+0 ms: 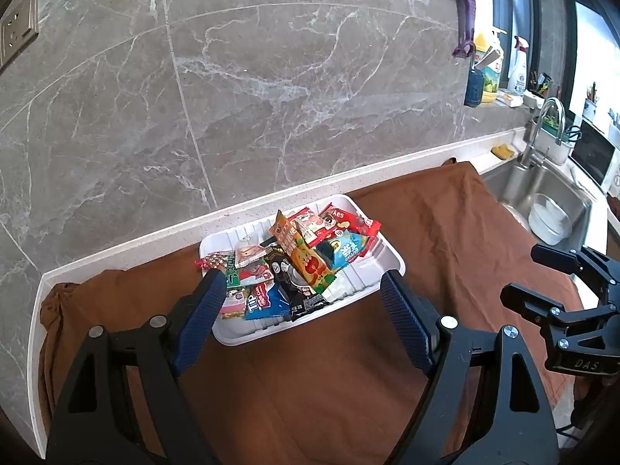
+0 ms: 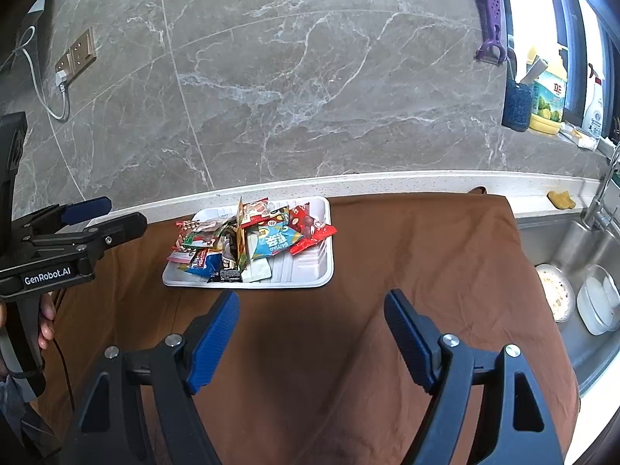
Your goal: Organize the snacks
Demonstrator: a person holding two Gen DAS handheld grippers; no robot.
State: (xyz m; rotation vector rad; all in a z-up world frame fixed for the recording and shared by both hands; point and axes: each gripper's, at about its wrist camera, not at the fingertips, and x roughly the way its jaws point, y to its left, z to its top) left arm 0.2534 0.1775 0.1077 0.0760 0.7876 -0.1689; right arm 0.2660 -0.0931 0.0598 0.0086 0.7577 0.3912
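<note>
Left wrist view: one white tray (image 1: 381,267) on a brown cloth (image 1: 445,232), heaped with snack packets (image 1: 310,255), too overlapped to count. Two grippers, left gripper (image 1: 302,290) and right gripper (image 2: 310,310), both spread wide and empty, short of the tray. One sink (image 2: 573,255) lies right of the cloth, holding two dishes.

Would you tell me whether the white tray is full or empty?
Full: the white tray holds a heap of snack packets, with only its right end bare.
</note>
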